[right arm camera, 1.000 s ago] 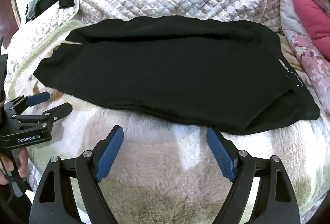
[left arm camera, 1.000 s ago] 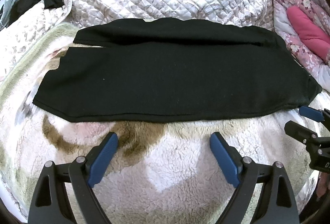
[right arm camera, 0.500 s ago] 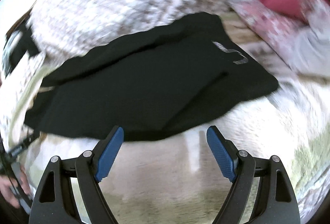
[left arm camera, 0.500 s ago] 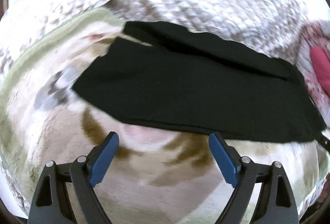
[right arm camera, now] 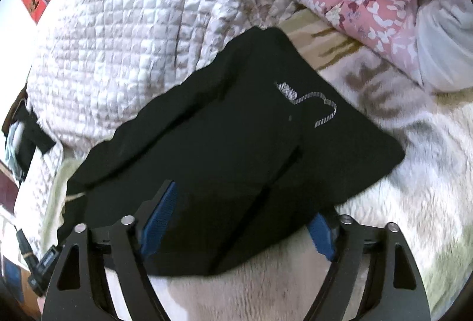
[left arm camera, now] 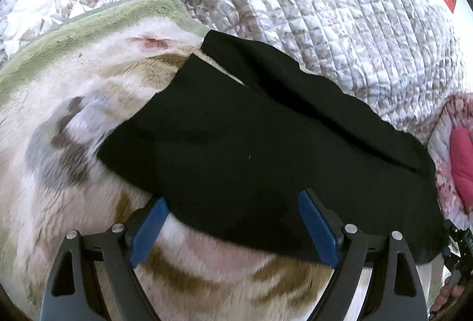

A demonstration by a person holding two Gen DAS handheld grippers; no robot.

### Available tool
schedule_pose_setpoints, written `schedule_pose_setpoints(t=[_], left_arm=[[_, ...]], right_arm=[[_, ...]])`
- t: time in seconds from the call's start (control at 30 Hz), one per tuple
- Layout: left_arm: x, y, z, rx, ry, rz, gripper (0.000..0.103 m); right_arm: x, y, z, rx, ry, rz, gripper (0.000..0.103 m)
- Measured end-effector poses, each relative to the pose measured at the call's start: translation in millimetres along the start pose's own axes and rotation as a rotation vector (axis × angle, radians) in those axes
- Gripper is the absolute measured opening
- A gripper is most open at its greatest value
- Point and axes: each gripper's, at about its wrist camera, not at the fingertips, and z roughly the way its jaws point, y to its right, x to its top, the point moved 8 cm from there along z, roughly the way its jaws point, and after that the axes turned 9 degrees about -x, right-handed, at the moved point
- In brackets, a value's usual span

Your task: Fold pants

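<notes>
Pants [left arm camera: 266, 149] flat on fleece blanket [left arm camera: 74, 129]. Left gripper [left arm camera: 233, 228] wide open, hem between its pads. Right gripper [right arm camera: 236, 220] closing over waist edge, not yet clamped. Step: grasping near edge. Next: pinch both, fold.

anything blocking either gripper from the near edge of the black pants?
Nothing visible. The black pants lie flat on the fleece blanket. The left gripper is open with the near hem between its fingers. The right gripper straddles the waist-end edge, its jaws closing. The quilt is behind the pants.
</notes>
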Motion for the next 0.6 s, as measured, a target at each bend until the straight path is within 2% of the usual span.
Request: schedule_pose_setpoints(t=[0.07,0.1,0.13,0.17,0.2,0.23,0.3,0.33,0.37,0.47,0.6], left_arm=[[3.7,0.1,2.8,0.006,0.007,0.001,0.085],[5.4,-0.3,4.0,0.014,0.009,0.002,0.075],[6.6,-2.0,5.8,0.024,0.007,-0.001,0.069],[7.6,-4.9,7.8,0.034,0.004,-0.011,0.057],[8.9,-7.9,8.8,0.040,0.004,-0.024,0.046],[10.0,-11.3,9.9,0.046,0.002,-0.036,0.039],[11.9,-16.6,11.5,0.056,0.000,-0.055,0.014],[12.8,-19.5,12.3,0.061,-0.002,-0.063,0.007],[12.9,-21.7,12.2,0.065,-0.004,-0.071,0.004],[16.0,-18.1,-0.1,0.059,0.023,-0.056,0.004],[22.2,-4.9,-36.2,0.007,0.070,-0.027,0.004]], right_arm=[[6.3,4.2,3.7,-0.023,0.005,0.014,0.056],[8.8,7.7,5.9,-0.032,0.005,0.024,0.049],[10.5,11.9,8.9,-0.045,0.000,0.035,0.033],[12.0,17.0,11.9,-0.054,-0.005,0.053,0.023],[13.6,21.9,14.0,-0.052,-0.009,0.075,0.019],[15.4,24.9,15.7,-0.042,-0.015,0.096,0.016],[17.4,26.5,17.0,-0.039,-0.017,0.101,0.011],[17.7,26.7,17.6,-0.038,-0.021,0.102,0.006],[17.5,26.7,17.3,-0.030,-0.026,0.106,0.005],[20.2,25.0,8.0,0.002,-0.021,0.120,0.004],[23.5,16.2,-26.3,0.051,0.007,0.104,0.004]])
